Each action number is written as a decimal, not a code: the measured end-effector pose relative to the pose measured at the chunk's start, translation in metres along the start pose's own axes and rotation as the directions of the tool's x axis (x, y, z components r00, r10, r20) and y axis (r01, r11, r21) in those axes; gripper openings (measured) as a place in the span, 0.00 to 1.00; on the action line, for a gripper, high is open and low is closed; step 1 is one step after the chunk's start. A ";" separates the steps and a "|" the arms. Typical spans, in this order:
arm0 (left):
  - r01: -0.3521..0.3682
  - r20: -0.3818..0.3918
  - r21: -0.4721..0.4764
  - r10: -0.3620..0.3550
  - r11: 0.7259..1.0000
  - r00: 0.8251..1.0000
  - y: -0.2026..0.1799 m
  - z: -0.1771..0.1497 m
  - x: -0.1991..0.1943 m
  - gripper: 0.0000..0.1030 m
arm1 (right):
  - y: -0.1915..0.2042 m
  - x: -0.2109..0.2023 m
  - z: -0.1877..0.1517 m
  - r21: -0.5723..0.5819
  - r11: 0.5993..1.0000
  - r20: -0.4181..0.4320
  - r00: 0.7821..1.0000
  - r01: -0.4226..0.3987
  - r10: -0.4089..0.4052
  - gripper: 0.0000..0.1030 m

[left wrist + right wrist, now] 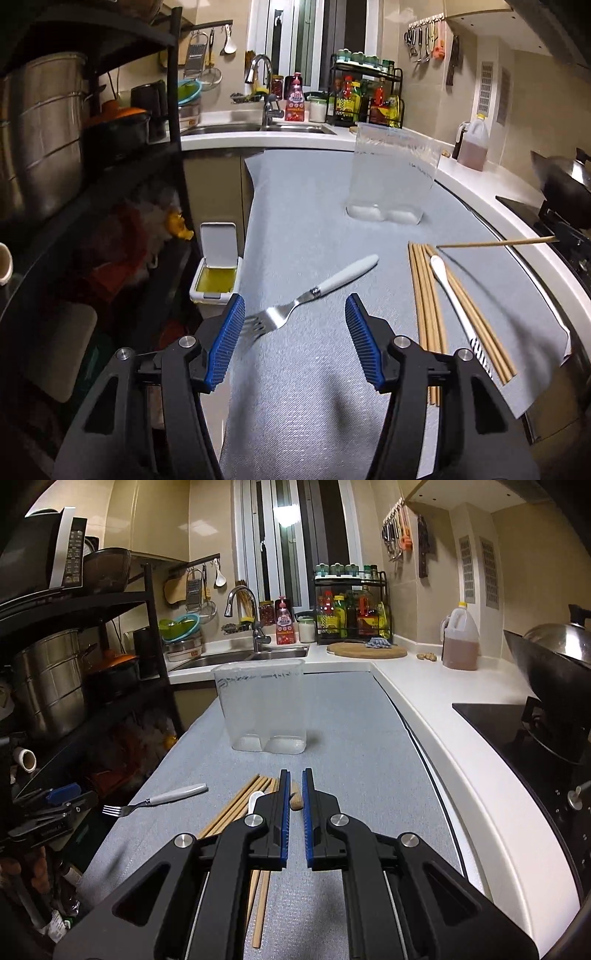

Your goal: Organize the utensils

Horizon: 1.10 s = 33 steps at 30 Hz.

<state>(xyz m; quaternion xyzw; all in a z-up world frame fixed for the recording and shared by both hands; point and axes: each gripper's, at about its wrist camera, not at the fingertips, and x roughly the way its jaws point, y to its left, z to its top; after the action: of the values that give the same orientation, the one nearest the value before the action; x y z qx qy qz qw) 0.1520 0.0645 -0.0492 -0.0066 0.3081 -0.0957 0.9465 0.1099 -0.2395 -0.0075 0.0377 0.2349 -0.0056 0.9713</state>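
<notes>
A kitchen counter covered by a grey mat [314,206], seen from two handheld grippers. The left gripper [295,325] hangs above the mat with its blue-padded fingers [226,341] spread wide and nothing between them. A fork [310,293] with a white handle lies flat on the mat just ahead of those fingers, its tines reaching toward the left pad and its handle slanting away to the right. Off beyond the right-hand finger, a bundle of wooden chopsticks [424,295] lies lengthwise, with a white spoon [448,288] resting across it.

The right gripper [294,801] has its fingers drawn nearly together and pinches a single chopstick [296,797] (only a short brown end shows between the fingertips in its own view, while the left camera catches the same stick [495,243] jutting in level above the bundle). The remaining chopsticks [236,805] lie just left of and beneath these fingers, the fork [155,800] farther left.

Straight ahead of both pairs of fingers, a clear plastic container [263,709] stands upright on the mat, open at the top.
</notes>
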 end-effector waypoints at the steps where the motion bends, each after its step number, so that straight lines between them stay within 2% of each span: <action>1: 0.003 -0.003 0.001 -0.003 1.000 1.000 0.001 -0.003 0.002 0.55 | -0.001 0.001 -0.002 0.001 1.000 -0.006 1.000 0.003 -0.003 0.07; 5: 0.019 -0.016 -0.014 -0.019 1.000 1.000 0.011 -0.012 0.014 0.55 | -0.002 0.003 -0.004 0.004 1.000 -0.026 1.000 0.014 -0.014 0.07; 11: 0.018 -0.037 -0.145 -0.024 0.989 0.999 0.045 -0.024 0.033 0.55 | 0.001 0.007 -0.005 -0.021 0.999 -0.046 0.998 0.039 -0.039 0.07; 15: 0.011 -0.051 -0.151 -0.019 0.989 0.999 0.051 -0.024 0.049 0.54 | 0.007 0.014 -0.007 -0.038 0.998 -0.062 0.997 0.049 -0.051 0.07; 22: 0.035 -0.073 -0.178 -0.049 0.983 0.996 0.057 -0.023 0.069 0.54 | 0.017 0.022 -0.009 -0.061 0.997 -0.074 0.996 0.047 -0.051 0.07; 23: 0.045 -0.078 -0.191 -0.061 0.980 0.995 0.059 -0.023 0.072 0.52 | 0.017 0.022 -0.008 -0.063 0.997 -0.074 0.996 0.048 -0.053 0.07; 25: 0.063 -0.084 -0.217 -0.083 0.974 0.993 0.061 -0.021 0.077 0.42 | 0.017 0.022 -0.008 -0.066 0.997 -0.075 0.996 0.051 -0.056 0.07; 27: 0.057 -0.081 -0.221 -0.076 0.974 0.994 0.061 -0.019 0.079 0.25 | 0.015 0.022 -0.007 -0.065 0.996 -0.074 0.995 0.057 -0.061 0.07; 28: 0.055 -0.072 -0.215 -0.071 0.975 0.995 0.060 -0.019 0.078 0.21 | 0.015 0.023 -0.007 -0.063 0.996 -0.074 0.995 0.058 -0.063 0.07; 33: 0.069 -0.018 -0.190 -0.073 0.979 0.997 0.054 -0.015 0.068 0.14 | 0.013 0.022 -0.008 -0.055 0.997 -0.072 0.995 0.061 -0.065 0.07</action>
<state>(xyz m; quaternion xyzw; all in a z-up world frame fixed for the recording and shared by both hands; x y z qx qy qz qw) 0.2065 0.1061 -0.1046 -0.1064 0.3273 -0.0997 0.9336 0.1262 -0.2257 -0.0237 0.0051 0.2714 -0.0286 0.9620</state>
